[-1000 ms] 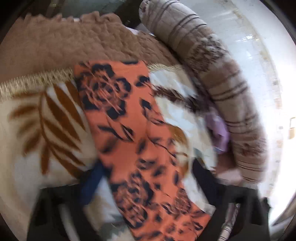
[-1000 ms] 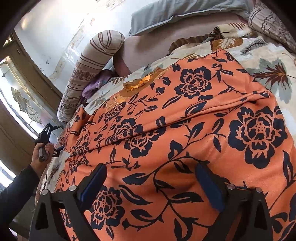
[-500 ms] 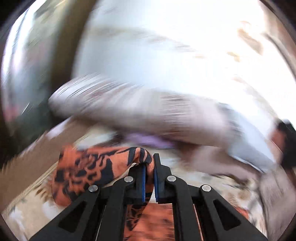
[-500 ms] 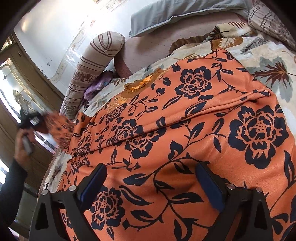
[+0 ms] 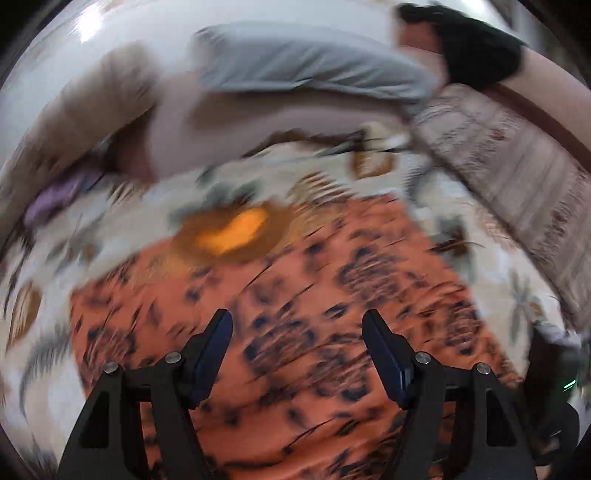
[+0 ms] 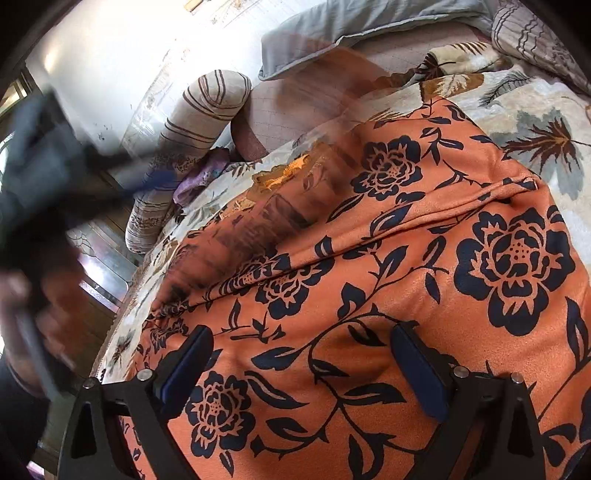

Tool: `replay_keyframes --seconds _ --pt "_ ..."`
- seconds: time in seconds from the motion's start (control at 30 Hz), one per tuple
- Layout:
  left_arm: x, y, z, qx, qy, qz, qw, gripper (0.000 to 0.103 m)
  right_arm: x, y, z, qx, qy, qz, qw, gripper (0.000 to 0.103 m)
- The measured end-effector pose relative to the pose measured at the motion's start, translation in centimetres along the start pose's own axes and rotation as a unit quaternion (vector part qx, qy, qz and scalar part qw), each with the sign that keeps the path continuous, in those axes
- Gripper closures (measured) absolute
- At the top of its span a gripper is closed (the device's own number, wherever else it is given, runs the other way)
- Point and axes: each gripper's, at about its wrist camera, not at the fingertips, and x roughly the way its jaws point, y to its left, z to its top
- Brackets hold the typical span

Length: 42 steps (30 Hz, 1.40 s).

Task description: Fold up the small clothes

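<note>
An orange garment with dark blue flowers [image 6: 424,258] lies spread on a leaf-patterned bed cover [image 6: 535,122]. My right gripper [image 6: 303,365] is open and sits low over the garment's near part. My left gripper [image 5: 297,347] is open and empty above the same garment [image 5: 314,295], which shows blurred in the left wrist view. In the right wrist view the left gripper is a dark blur [image 6: 44,173] at the left, and a blurred streak of orange cloth [image 6: 288,192] hangs over the garment's far edge.
A striped bolster [image 6: 192,129] lies at the bed's left side, with a purple cloth [image 6: 199,177] beside it. A grey pillow [image 6: 351,29] and a patterned pillow [image 6: 535,33] lie at the head. A white wall stands behind. A window is at the left.
My left gripper held an end of the garment half a second ago; now it is open and the end has been carried over toward the right gripper's side. The right gripper has not moved.
</note>
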Motion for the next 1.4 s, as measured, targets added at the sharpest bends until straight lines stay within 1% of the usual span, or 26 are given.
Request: replay_keyframes --seconds 0.1,0.13,0.2,0.27,0.33,0.4,0.47,0.57,0.6,0.67,0.7,0.73,0.77,0.8,0.87,0.9,1.0,1.1,1.13,1.17,1.2,1.23,1.27,1.3,1.33,1.4 --pt "-2.5 5.5 -1.8 -0.071 -0.021 0.010 0.9972 0.028 -0.3 0.1 0.1 0.003 -0.001 -0.001 1.000 0.005" --pt "-3.5 6.5 -2.7 -0.081 -0.028 0.018 0.9962 0.027 -0.6 0.1 0.2 0.007 0.000 -0.001 1.000 0.005" --pt "-4.7 9.8 -4.4 -0.100 -0.030 0.054 0.9930 0.027 -1.9 -0.2 0.8 0.040 -0.008 0.013 0.999 0.005" --pt "-4.6 11.9 -5.8 -0.117 -0.025 0.071 0.9902 0.026 -3.5 -0.5 1.8 0.063 -0.031 0.033 0.997 0.005" --pt "-4.0 14.0 -7.5 -0.143 -0.013 0.088 0.9857 0.027 -4.8 -1.1 3.9 0.084 -0.051 0.022 0.995 0.005" --pt "-3.2 16.2 -9.6 -0.184 -0.006 0.093 0.9786 0.027 -4.9 -2.6 6.1 0.121 -0.052 0.008 0.991 0.005" --pt "-2.4 17.1 -10.7 -0.212 -0.001 0.092 0.9730 0.026 -4.0 -4.7 8.4 0.156 -0.048 -0.006 0.987 0.005" --pt "-2.2 17.5 -11.9 -0.232 -0.007 0.081 0.9693 0.026 -2.1 -7.0 10.3 0.196 -0.032 -0.031 0.980 0.008" --pt "-2.6 17.7 -12.3 -0.240 -0.016 0.082 0.9673 0.026 -1.8 -7.5 10.7 0.204 -0.033 -0.040 0.978 0.011" --pt "-3.7 18.7 -13.1 -0.269 -0.039 0.082 0.9588 0.026 -0.9 -8.5 11.1 0.224 -0.028 -0.046 0.973 0.015" --pt "-3.9 19.2 -13.3 -0.287 -0.045 0.079 0.9536 0.027 -0.4 -9.1 11.2 0.233 -0.025 -0.057 0.971 0.020" --pt "-4.3 20.2 -13.9 -0.319 -0.052 0.068 0.9438 0.027 -0.2 -9.4 11.2 0.240 -0.024 -0.063 0.968 0.027" --pt "-4.4 20.7 -14.2 -0.336 -0.054 0.057 0.9387 0.027 0.1 -9.8 11.1 0.246 -0.020 -0.070 0.966 0.029" --pt "-4.3 20.9 -14.3 -0.345 -0.053 0.048 0.9359 0.027 0.2 -10.0 11.2 0.247 -0.019 -0.074 0.966 0.036" --pt "-3.9 20.6 -14.1 -0.338 -0.044 0.034 0.9396 0.027 0.5 -10.4 11.4 0.241 -0.011 -0.088 0.967 0.061" --pt "-3.8 20.3 -13.9 -0.331 -0.042 0.032 0.9421 0.027 0.7 -10.4 11.4 0.236 -0.006 -0.091 0.967 0.077" --pt "-3.5 19.1 -12.9 -0.309 -0.043 0.022 0.9497 0.026 -0.7 -8.0 12.5 0.182 -0.033 -0.092 0.979 0.084" --pt "-2.4 18.7 -11.9 -0.302 -0.023 0.021 0.9528 0.027 -2.0 -5.8 12.0 0.138 -0.050 -0.093 0.985 0.084" --pt "-1.7 18.6 -11.6 -0.300 -0.013 0.019 0.9537 0.027 -1.5 -6.0 11.5 0.132 -0.036 -0.102 0.985 0.079" --pt "-1.0 18.5 -11.3 -0.299 0.001 0.022 0.9540 0.027 -0.3 -6.8 10.7 0.131 0.000 -0.121 0.984 0.077" --pt "-0.4 18.6 -11.2 -0.300 0.012 0.026 0.9535 0.027 0.7 -8.1 10.0 0.146 0.035 -0.136 0.979 0.067" --pt "-0.4 18.5 -11.0 -0.297 0.011 0.033 0.9544 0.033 0.6 -8.7 9.7 0.157 0.031 -0.122 0.980 0.067" --pt "-0.5 18.5 -10.9 -0.291 0.010 0.036 0.9560 0.052 -0.4 -9.0 9.4 0.163 0.005 -0.104 0.981 0.065" --pt "-0.5 18.5 -10.8 -0.288 0.014 0.035 0.9570 0.063 -1.1 -9.0 9.4 0.164 -0.006 -0.105 0.981 0.049" --pt "-0.4 18.8 -10.7 -0.292 0.020 0.029 0.9557 0.070 -1.8 -8.7 9.5 0.162 -0.019 -0.107 0.981 0.032" --pt "-0.5 19.4 -10.7 -0.304 0.020 0.026 0.9521 0.071 -3.1 -7.9 9.8 0.141 -0.041 -0.126 0.981 0.031"
